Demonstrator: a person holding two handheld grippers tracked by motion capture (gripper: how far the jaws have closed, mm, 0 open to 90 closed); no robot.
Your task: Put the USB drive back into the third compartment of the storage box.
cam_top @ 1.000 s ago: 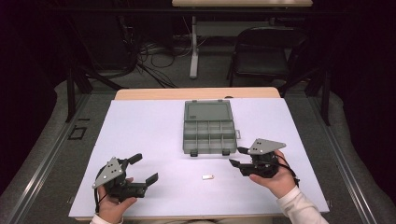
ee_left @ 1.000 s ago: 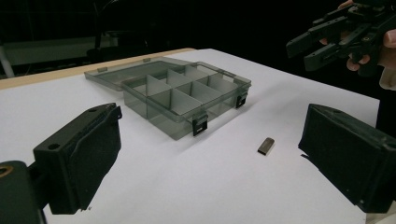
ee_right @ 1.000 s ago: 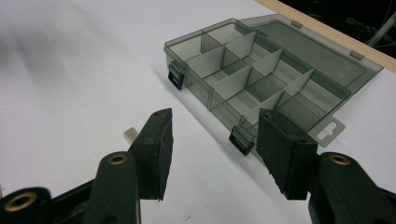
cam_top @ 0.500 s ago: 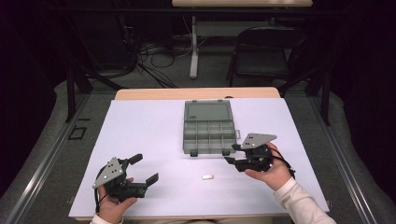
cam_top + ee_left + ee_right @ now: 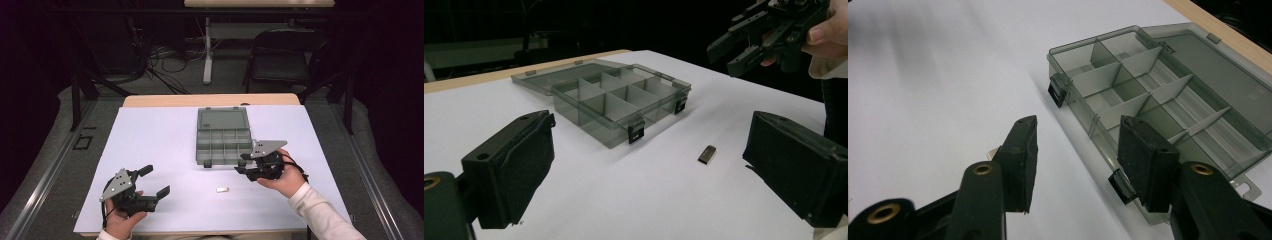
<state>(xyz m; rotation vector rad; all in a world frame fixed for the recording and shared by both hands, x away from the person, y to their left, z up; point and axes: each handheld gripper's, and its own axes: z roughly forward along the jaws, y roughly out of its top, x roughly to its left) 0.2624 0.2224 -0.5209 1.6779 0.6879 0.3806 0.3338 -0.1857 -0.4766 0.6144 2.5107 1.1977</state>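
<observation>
A grey translucent compartment box [image 5: 223,142] lies open mid-table, its lid folded back flat and its compartments [image 5: 1128,90] looking empty. A small silvery metal piece [image 5: 222,190] rests on the white surface in front of the box, also seen lying between the jaws in the left gripper view [image 5: 707,154]. My left gripper [image 5: 154,181] is held open near the front left edge, jaws wide apart [image 5: 651,137] with nothing in them. My right gripper [image 5: 242,164] hovers open just off the box's front right corner, its jaws [image 5: 1080,135] pointing along the box's front wall and empty.
The white table top [image 5: 160,135] has a wooden strip along its far edge [image 5: 165,100]. Beyond it stand a black chair [image 5: 285,55] and cables on a dark floor. Two black latches [image 5: 1057,91] stick out of the box's front wall.
My right gripper has moved left and a little forward, closing in on the box's front right corner. The left gripper, the box and the metal piece have stayed put.
</observation>
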